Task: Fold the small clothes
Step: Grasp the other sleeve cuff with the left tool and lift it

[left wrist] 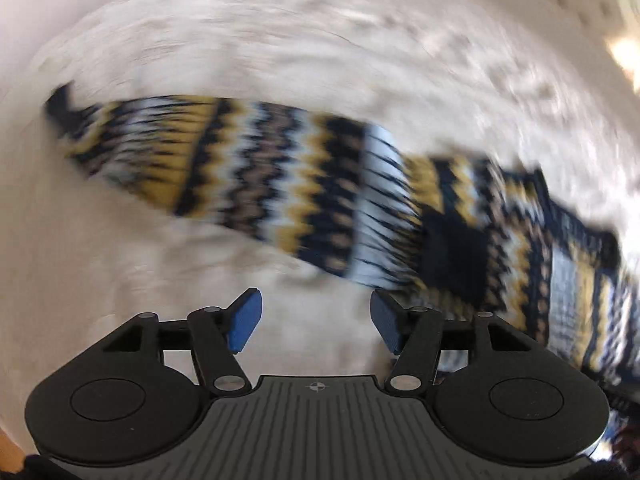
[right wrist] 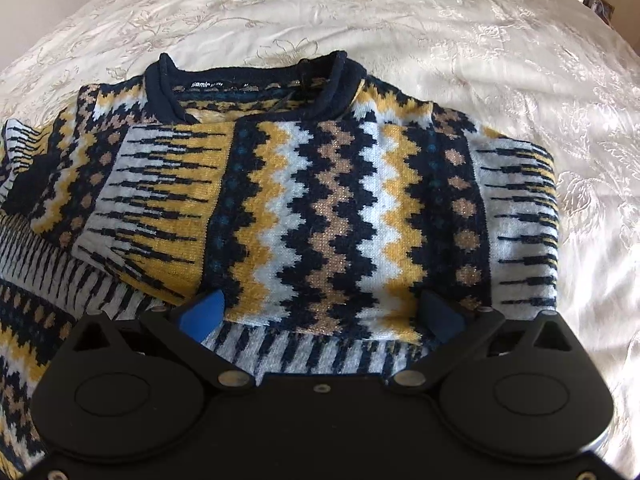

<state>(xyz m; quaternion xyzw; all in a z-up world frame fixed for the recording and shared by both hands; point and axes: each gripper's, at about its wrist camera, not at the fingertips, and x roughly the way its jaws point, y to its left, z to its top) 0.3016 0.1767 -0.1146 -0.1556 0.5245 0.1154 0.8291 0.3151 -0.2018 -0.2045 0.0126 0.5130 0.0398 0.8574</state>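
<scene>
Here, in the left wrist view, everything is smearing with motion blur. A sleeve of the knitted sweater, patterned in navy, mustard, white and tan zigzags, is stretching from the far left across to the right, lying on a cream bedspread. The left hand-held gripper is hanging over bare bedspread just near of the sleeve, its blue pads standing apart with nothing between them; the right pad is showing just beside the sleeve's near edge.

In the right wrist view, the picture is sharp. The sweater is lying flat on an embroidered cream bedspread, its navy collar at the far side, and a sleeve is lying folded across the left of the chest. The right hand-held gripper is hovering over the near part of the sweater with its jaws spread wide, gripping nothing, the knit showing between its blue pads.
</scene>
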